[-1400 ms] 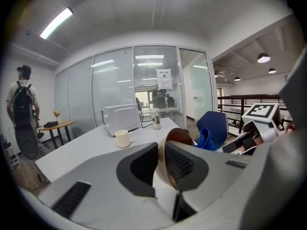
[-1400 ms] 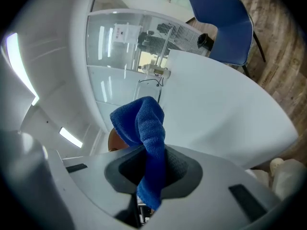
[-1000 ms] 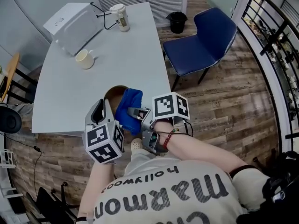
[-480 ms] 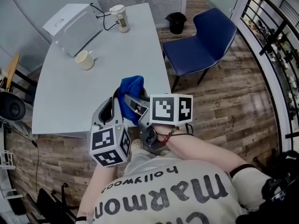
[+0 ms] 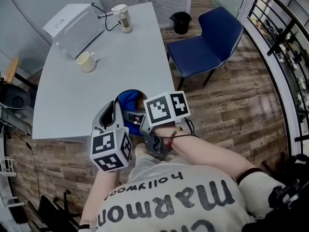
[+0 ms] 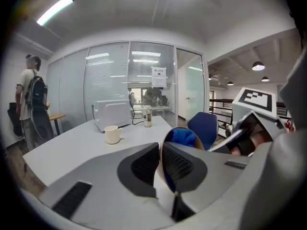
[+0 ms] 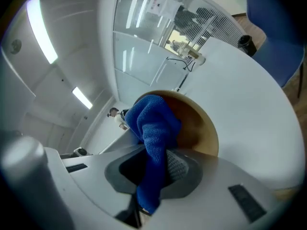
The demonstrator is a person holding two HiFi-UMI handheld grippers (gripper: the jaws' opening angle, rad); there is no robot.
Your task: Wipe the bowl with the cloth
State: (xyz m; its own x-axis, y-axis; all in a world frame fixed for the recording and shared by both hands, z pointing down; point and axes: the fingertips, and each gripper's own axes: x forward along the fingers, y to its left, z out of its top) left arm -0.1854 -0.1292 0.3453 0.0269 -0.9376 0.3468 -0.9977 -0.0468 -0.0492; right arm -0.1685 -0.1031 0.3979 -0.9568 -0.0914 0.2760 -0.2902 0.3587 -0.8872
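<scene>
A wooden bowl is held tilted over the near edge of the grey table. Its thin rim runs between the pads of my left gripper, which grip it while the jaws are opening slightly. A blue cloth hangs from my right gripper, which is shut on it. The bunched end of the cloth presses into the bowl's inside. In the head view the left gripper sits left of the bowl and the right gripper just below it.
A cream mug, a white appliance and a lidded paper cup stand at the table's far end. A blue chair and a black bin are to the right. A person with a backpack stands far left.
The cloth was raised above the bowl half a second ago and is now lower, tucked inside it. The right gripper has shifted left and down over the bowl.
</scene>
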